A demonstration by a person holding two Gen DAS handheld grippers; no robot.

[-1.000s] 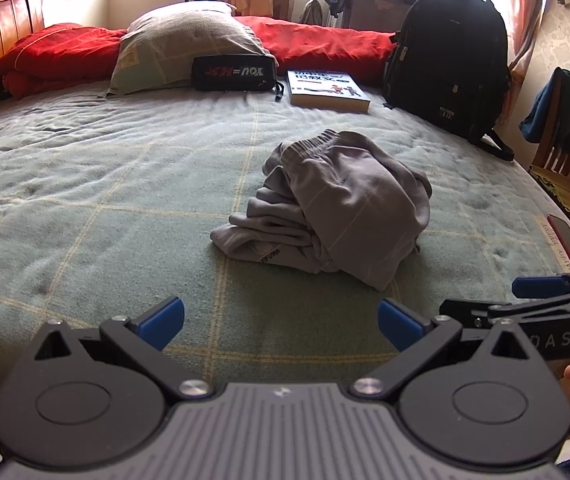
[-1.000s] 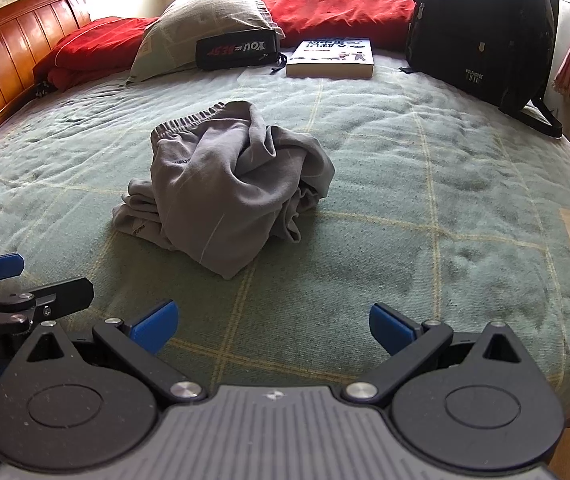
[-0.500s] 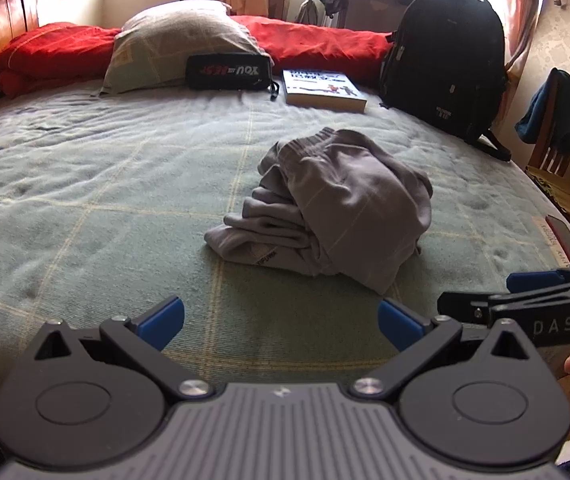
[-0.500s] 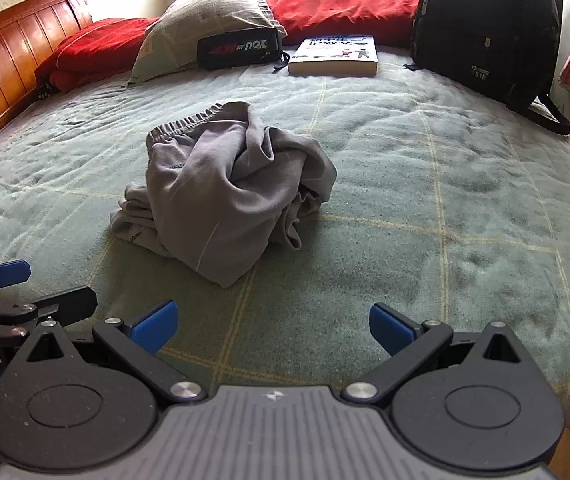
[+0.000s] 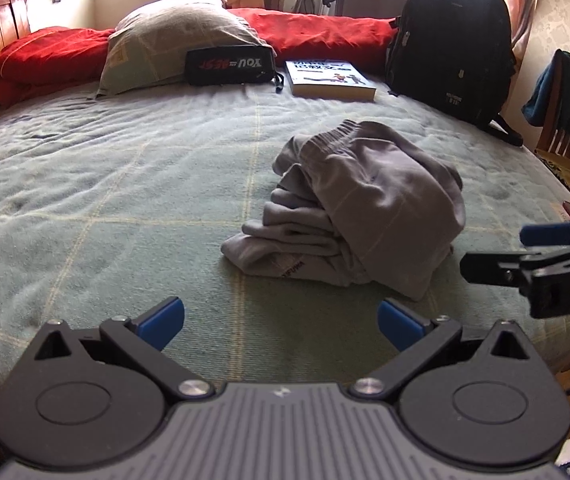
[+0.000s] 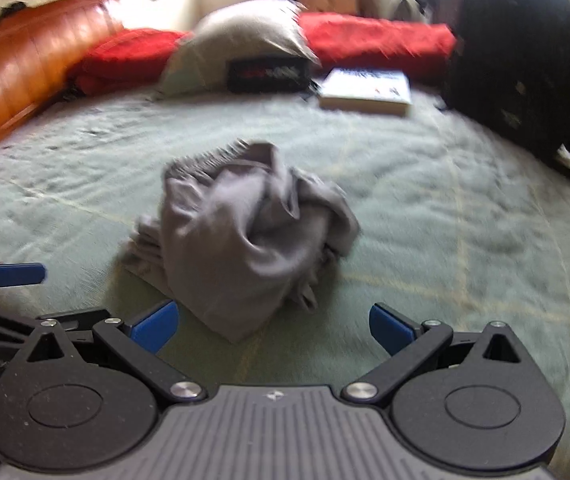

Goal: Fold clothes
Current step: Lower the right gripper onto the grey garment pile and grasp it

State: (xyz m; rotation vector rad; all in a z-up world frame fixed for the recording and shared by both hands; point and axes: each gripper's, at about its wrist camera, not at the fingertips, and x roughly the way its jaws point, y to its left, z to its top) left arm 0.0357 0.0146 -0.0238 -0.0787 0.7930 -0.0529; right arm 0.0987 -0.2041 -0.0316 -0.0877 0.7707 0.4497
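Note:
A crumpled grey garment (image 5: pixel 365 208) with a ribbed waistband lies in a heap on the green checked blanket (image 5: pixel 125 200). In the left wrist view my left gripper (image 5: pixel 281 326) is open, short of the heap's near edge, nothing between its blue pads. The right gripper pokes in from the right of that view. In the blurred right wrist view the same grey garment (image 6: pixel 245 232) lies just beyond my open right gripper (image 6: pixel 273 328), its nearest corner between the fingertips' line. The left gripper's blue finger (image 6: pixel 17 274) shows at the left edge.
At the far side of the bed lie a beige pillow (image 5: pixel 181 40), red bedding (image 5: pixel 325 32), a black pouch (image 5: pixel 229 66) and a book (image 5: pixel 331 80). A black backpack (image 5: pixel 453 40) stands at the back right. A chair with clothes (image 5: pixel 561 100) is beside the bed.
Both grippers have moved forward toward the grey heap, which looms larger now. The right wrist view is motion-blurred. The garment itself has not shifted.

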